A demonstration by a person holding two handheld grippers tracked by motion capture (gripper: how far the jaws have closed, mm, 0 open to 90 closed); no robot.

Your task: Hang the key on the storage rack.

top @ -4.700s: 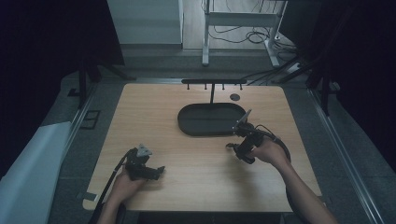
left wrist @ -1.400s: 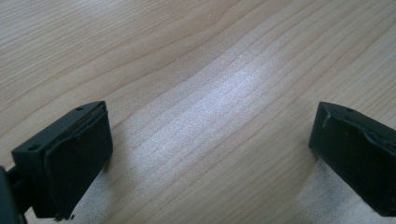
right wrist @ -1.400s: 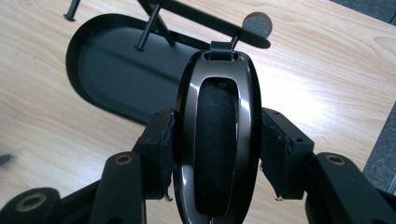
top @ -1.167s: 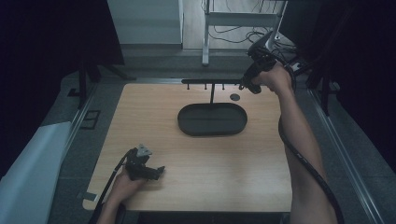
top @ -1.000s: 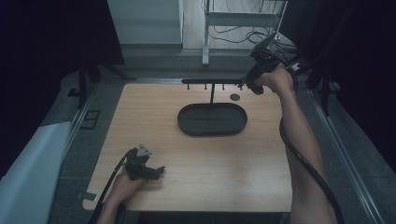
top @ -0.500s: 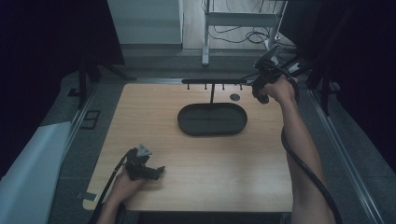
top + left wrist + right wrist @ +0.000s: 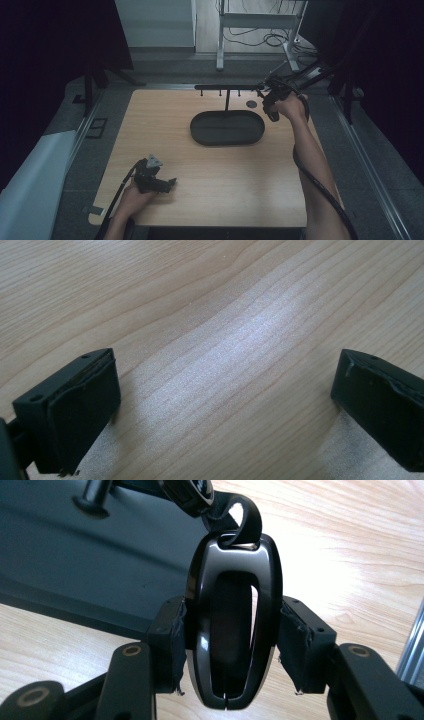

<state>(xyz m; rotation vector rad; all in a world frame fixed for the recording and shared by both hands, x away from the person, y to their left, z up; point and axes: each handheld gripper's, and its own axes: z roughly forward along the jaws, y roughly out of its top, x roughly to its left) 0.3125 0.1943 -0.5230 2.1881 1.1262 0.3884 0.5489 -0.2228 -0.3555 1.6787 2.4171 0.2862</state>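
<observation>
Beside the rack [image 7: 227, 88], we clamped the right gripper [image 7: 230, 645] on a glossy black key fob [image 7: 231, 625] — probably to hang it — left gripper [image 7: 225, 400] released on the bench [image 7: 210, 165].

Spread fingers [image 7: 75, 410] over bare table [image 7: 225, 340]

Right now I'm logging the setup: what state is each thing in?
Left hand-held gripper: open, empty, low over the table.
Right hand-held gripper: shut on the key fob.
Key fob: upright, at the rack bar's right end.
Tray: empty.
</observation>
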